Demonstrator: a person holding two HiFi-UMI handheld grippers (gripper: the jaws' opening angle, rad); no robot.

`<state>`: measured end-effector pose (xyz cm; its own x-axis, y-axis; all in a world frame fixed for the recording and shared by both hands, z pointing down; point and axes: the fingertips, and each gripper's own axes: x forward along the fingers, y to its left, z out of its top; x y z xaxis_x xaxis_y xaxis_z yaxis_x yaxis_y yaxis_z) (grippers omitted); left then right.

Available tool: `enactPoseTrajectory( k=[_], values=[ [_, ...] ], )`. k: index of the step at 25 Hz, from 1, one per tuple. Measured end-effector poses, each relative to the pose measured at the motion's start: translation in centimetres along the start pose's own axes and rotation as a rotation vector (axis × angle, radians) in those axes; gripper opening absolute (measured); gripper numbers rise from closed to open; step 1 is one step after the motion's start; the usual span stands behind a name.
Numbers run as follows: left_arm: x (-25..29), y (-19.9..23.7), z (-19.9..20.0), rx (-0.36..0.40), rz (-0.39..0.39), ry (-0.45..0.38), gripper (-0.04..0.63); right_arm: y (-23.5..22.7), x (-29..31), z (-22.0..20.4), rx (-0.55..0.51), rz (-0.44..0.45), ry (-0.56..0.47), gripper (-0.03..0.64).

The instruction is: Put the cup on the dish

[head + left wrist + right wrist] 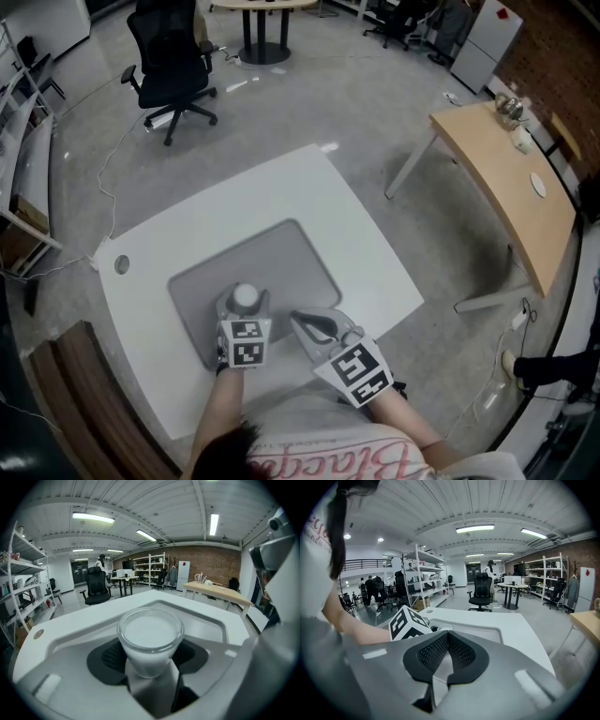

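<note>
A clear cup (246,296) (150,639) with a white inside sits between the jaws of my left gripper (246,306) (150,657), which is shut on its sides. It is over the near left part of a shallow grey dish (291,253) (211,620) on the white table (281,183). Whether the cup's base touches the dish I cannot tell. My right gripper (302,322) (446,641) is just to the right, over the dish's near edge, shut with nothing between its pads. The dish's rim (487,631) shows beyond it.
A round grommet hole (122,264) is in the table's left corner. A black office chair (173,66) stands beyond the table, a wooden table (506,178) to the right, shelves (19,141) at the left, and a dark wooden edge (84,403) near left.
</note>
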<state>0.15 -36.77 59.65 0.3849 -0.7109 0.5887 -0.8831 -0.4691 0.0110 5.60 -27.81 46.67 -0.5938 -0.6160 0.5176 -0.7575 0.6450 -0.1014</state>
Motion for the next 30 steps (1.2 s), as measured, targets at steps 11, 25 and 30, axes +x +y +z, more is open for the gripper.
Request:
enactPoseTrajectory(
  k=[11,25,30],
  values=[
    [1.1,0.5,-0.2,0.001,-0.003,0.024,0.256,0.7,-0.3,-0.1,-0.037,0.004,-0.004,0.002],
    [-3.2,0.4,0.4,-0.009,0.010,0.023,0.330,2.4,-2.0,0.5,-0.050,-0.027,-0.054,0.000],
    [-6.1,0.2,0.7,-0.034,0.029,-0.022,0.266,4.0,-2.7,0.2,-0.084,-0.024,-0.054,0.000]
  ],
)
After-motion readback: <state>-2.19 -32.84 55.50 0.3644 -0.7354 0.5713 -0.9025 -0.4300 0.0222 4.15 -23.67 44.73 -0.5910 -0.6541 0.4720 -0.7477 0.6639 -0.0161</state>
